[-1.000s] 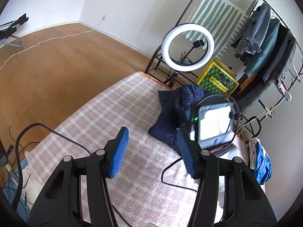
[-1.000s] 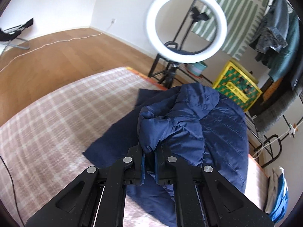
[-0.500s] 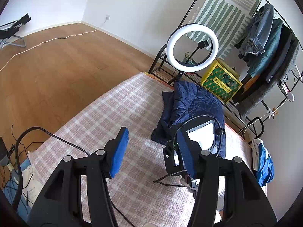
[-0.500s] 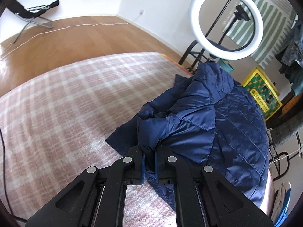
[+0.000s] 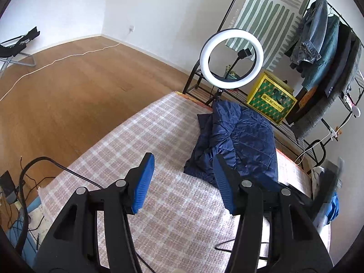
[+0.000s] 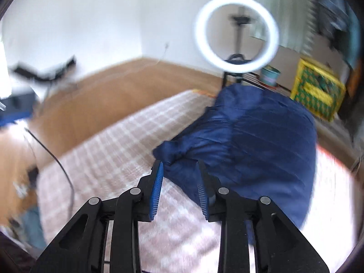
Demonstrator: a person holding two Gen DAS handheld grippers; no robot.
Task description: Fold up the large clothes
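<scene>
Jacket (image 5: pixel 238 141) lies bunched at the bed's (image 5: pixel 136 141) far end — puffy, soft, likely slippery; grip a hem or sleeve. Left gripper (image 5: pixel 182 182) jaws wide, right gripper (image 6: pixel 179 188) jaws parted — both empty.

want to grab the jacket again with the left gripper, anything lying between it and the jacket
Nothing visible does. The left gripper is open above bare checked blanket, and the navy jacket lies just ahead toward its right finger.
</scene>
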